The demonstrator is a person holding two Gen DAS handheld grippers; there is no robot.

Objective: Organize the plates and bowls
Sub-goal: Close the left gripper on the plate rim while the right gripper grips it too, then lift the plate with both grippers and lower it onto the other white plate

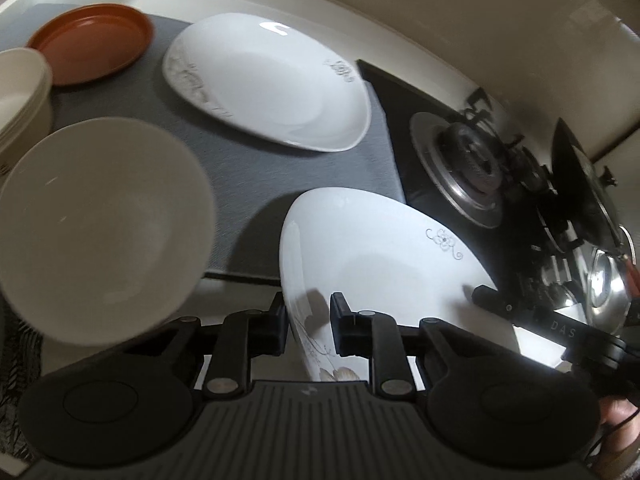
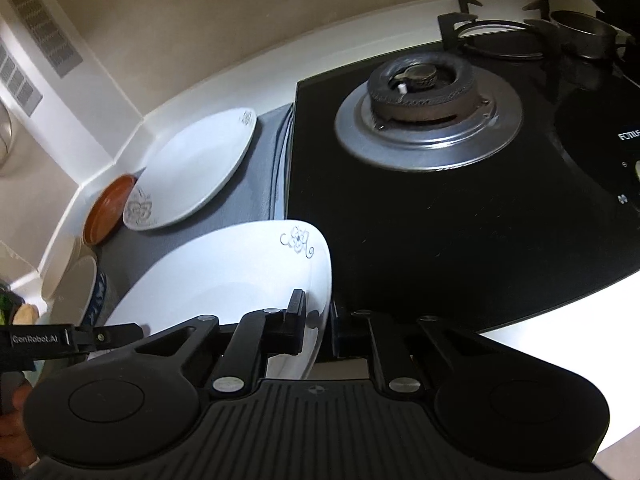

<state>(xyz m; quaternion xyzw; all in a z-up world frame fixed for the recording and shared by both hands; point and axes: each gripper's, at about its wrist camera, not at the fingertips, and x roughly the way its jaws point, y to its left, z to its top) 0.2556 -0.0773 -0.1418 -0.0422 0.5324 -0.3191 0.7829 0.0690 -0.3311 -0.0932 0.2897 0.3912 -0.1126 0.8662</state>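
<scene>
Both grippers hold one white flower-patterned plate [image 1: 384,272], lifted and tilted over the front of the grey mat. My left gripper [image 1: 309,326] is shut on its near left rim. My right gripper [image 2: 318,322] is shut on its right rim [image 2: 320,280]; the right gripper also shows in the left wrist view [image 1: 496,300]. A second white patterned plate [image 1: 268,80] lies flat on the grey mat [image 1: 304,172] at the back. A brown plate [image 1: 92,48] lies at the far left corner. A cream bowl [image 1: 100,228] is close at the left, with stacked cream bowls [image 1: 20,92] behind it.
A black glass gas hob [image 2: 460,220] with a burner [image 2: 424,84] lies right of the mat. A dark pan [image 1: 580,184] stands on the far burner. The white counter edge [image 2: 560,312] runs along the front. A wall and backsplash close off the back.
</scene>
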